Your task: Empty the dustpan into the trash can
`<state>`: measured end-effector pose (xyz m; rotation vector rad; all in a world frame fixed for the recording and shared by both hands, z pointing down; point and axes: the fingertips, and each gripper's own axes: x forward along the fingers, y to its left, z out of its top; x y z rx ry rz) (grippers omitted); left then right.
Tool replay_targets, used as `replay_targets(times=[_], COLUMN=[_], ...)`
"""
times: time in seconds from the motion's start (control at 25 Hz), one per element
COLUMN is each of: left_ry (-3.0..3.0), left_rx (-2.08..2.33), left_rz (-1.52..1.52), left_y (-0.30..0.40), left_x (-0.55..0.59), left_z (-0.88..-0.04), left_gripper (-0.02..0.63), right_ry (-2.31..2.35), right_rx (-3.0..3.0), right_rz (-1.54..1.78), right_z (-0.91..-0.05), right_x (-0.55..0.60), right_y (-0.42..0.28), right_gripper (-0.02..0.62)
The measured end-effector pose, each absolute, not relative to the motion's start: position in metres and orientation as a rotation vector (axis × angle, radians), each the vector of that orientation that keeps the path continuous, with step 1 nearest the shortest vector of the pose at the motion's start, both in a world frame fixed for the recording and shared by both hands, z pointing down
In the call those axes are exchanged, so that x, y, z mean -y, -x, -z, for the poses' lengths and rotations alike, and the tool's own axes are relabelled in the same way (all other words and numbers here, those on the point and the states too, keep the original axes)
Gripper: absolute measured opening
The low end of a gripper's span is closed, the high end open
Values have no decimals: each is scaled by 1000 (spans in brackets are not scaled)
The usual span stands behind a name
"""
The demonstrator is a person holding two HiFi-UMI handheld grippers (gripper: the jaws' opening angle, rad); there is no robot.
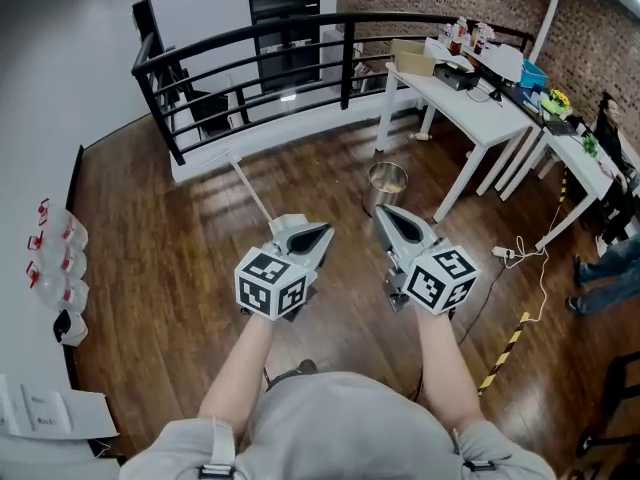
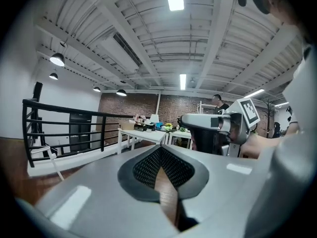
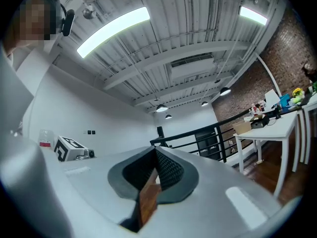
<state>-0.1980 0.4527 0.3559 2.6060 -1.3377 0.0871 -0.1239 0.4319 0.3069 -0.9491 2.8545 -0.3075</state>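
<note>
Both pairs of jaws are pressed together with nothing between them. The left gripper (image 1: 322, 233) and the right gripper (image 1: 386, 214) are held side by side in front of the person's chest, tips pointing forward over the wooden floor (image 1: 150, 268).

Just ahead of the left jaws and off to their left, a thin white handle (image 1: 250, 188) slants up from the floor. Its long axis runs from beside the left gripper away towards the black railing (image 1: 250, 43). I take it for the dustpan's handle. The pan itself is out of sight, probably behind the left gripper, so the left hand is the nearer one.

Straight beyond the right jaws stands the trash can (image 1: 387, 184), a small, shiny metal cylinder with an open top. It sits upright on the floor, near a leg of the white desk (image 1: 470, 108).
</note>
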Motion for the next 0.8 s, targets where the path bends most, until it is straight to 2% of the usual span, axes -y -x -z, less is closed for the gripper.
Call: replay_targets(times=[0.4, 0.8], left_ry=[-2547, -2437], left_rx=[1320, 1556], left_rz=[-96, -81], left_y=[272, 309], left_x=[-405, -309], left_z=[-384, -403], left_gripper=[5, 6], right_ry=[950, 780], right_rx=[-2904, -2979], right_rz=[400, 450], right_z=[-338, -366], right_x=[-393, -291], right_y=[199, 232], right_gripper=[0, 0])
